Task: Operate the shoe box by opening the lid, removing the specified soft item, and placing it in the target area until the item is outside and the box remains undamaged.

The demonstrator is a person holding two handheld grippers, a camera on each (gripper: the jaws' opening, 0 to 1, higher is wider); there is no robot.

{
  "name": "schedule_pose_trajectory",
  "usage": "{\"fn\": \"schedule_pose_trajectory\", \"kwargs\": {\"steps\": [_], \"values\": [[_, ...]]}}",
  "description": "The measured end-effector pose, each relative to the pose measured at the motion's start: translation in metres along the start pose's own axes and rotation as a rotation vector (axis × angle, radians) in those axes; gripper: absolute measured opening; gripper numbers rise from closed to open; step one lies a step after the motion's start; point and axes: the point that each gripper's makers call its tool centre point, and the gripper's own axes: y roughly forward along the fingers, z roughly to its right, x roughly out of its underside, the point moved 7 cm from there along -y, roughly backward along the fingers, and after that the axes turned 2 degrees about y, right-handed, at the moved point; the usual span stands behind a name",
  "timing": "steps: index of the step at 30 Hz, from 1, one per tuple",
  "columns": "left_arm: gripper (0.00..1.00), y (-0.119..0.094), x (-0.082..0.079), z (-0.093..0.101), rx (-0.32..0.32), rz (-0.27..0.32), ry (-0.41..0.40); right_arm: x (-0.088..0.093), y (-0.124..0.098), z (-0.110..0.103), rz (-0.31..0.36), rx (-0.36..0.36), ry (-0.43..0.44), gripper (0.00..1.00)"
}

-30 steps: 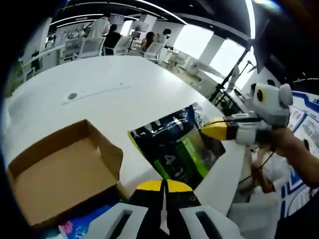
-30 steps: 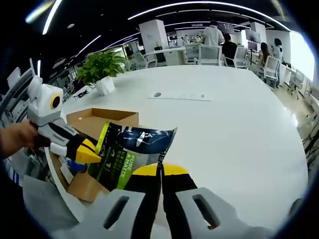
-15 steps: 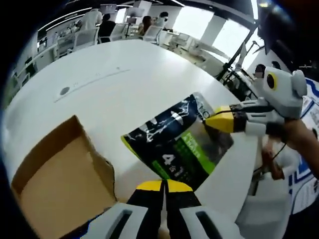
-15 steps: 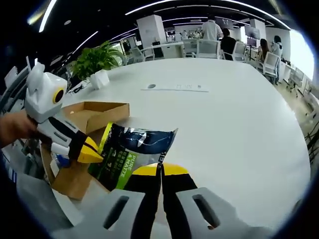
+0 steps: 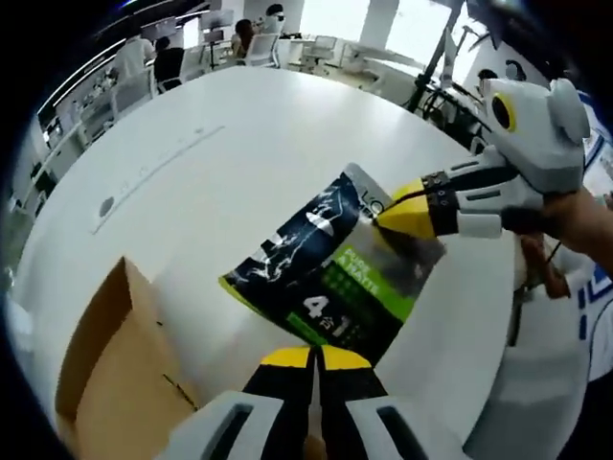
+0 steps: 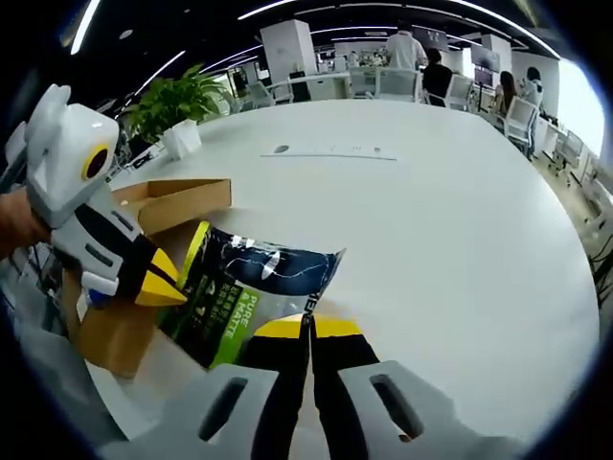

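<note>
Left gripper view: left gripper (image 5: pixel 311 356) and right gripper (image 5: pixel 395 218) both clamp the dark-and-green soft pouch (image 5: pixel 330 273) above the white table (image 5: pixel 239 163), open brown cardboard box (image 5: pixel 110 383) lower-left of the left jaws

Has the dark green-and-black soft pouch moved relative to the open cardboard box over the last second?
Yes. The green-and-black pouch, gripped by both grippers, has drifted slightly away from the cardboard box, further over the white table.

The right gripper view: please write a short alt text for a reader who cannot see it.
Two grippers, jaws shut, hold a dark and green pouch over a white table: the right gripper at its lower edge, the left gripper at its side. An open cardboard box stands behind.
</note>
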Motion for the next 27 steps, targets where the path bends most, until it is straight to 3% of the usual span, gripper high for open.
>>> {"fn": "schedule_pose_trajectory", "kwargs": {"steps": [6,12,17,23,27], "values": [[0.01,0.007,0.003,-0.001,0.003,-0.024,0.018,0.006,0.005,0.000,0.004,-0.011,-0.009,0.00],[0.02,0.016,0.004,0.000,-0.018,-0.070,0.169,0.011,0.016,0.004,0.000,-0.024,-0.023,0.00],[0.02,0.022,0.007,0.001,-0.025,-0.089,0.219,0.014,0.018,0.003,-0.004,-0.023,-0.047,0.00],[0.02,0.025,0.008,0.001,-0.049,-0.117,0.340,0.018,0.022,0.004,-0.013,-0.034,-0.056,0.00],[0.02,0.025,0.007,0.002,-0.053,-0.118,0.369,0.019,0.026,0.005,-0.013,-0.024,-0.092,0.01]]}}
